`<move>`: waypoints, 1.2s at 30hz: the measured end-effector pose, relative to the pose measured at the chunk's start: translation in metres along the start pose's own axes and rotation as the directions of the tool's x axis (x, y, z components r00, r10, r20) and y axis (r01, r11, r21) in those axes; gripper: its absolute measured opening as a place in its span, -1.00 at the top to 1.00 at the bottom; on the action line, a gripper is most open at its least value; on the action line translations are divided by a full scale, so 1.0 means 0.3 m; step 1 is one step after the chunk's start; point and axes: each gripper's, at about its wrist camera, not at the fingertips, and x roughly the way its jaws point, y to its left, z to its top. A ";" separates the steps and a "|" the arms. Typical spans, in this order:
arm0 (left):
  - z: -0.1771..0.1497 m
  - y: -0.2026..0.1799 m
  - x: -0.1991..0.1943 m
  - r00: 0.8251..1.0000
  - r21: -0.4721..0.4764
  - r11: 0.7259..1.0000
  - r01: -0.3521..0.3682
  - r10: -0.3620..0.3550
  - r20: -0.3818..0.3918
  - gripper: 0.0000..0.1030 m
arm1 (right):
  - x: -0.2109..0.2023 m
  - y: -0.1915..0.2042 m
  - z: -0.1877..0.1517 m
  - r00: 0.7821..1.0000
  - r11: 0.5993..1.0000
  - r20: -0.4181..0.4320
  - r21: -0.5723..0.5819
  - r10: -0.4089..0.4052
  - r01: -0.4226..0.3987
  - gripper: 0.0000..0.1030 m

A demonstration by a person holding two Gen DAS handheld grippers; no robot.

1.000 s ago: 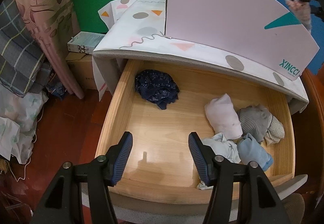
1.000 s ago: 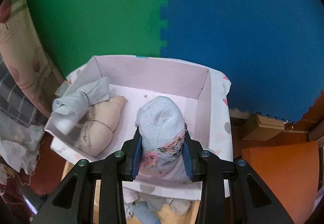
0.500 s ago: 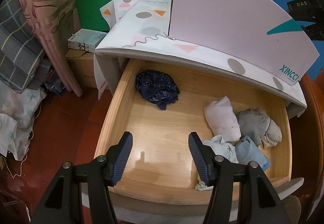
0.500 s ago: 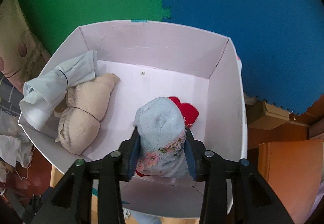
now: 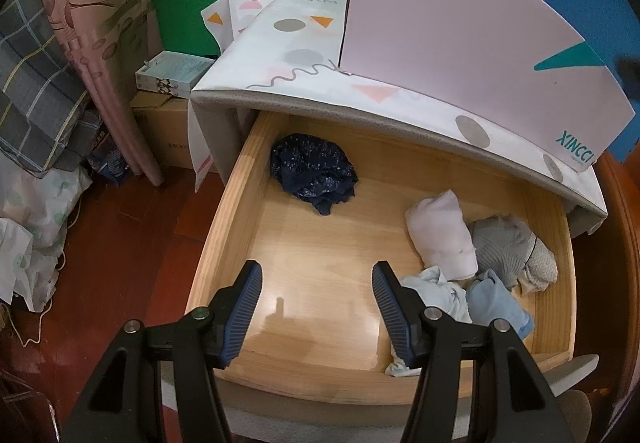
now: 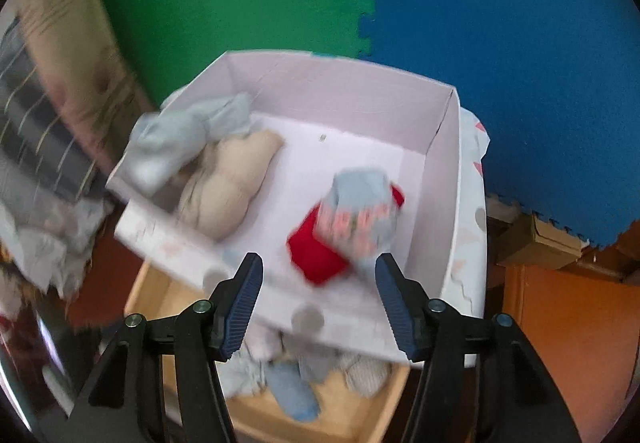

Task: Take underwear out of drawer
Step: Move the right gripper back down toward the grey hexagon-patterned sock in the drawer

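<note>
Opening, the right gripper (image 6: pixel 318 297) fingers have dropped the blue underwear (image 6: pixel 360 211) — left gripper (image 5: pixel 316 309) fingers wide, empty.

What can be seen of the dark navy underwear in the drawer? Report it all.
The crumpled dark navy speckled underwear is soft fabric dotted with pale flecks, bunched into a loose heap with one corner trailing toward the front. It lies on the floor of the open light wooden drawer, at the back left near the side wall, partly under the cabinet's overhang. Nothing else touches it; the other garments lie apart at the right.
</note>
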 end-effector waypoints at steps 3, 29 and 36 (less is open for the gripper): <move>-0.001 -0.003 0.003 1.000 0.005 1.000 -0.007 0.007 -0.003 -0.14 | -0.018 0.003 -0.084 1.000 0.999 -0.020 -0.030 0.016 -0.016 0.08; -0.002 0.000 0.012 1.000 0.009 1.000 -0.013 0.013 -0.018 -0.14 | 0.546 0.025 -0.476 0.928 0.906 -0.305 -0.417 -0.213 0.070 0.11; -0.002 0.001 0.015 1.000 0.003 1.000 -0.011 0.011 -0.023 -0.14 | 0.635 0.032 -0.488 0.918 0.857 -0.284 -0.505 -0.279 0.104 0.00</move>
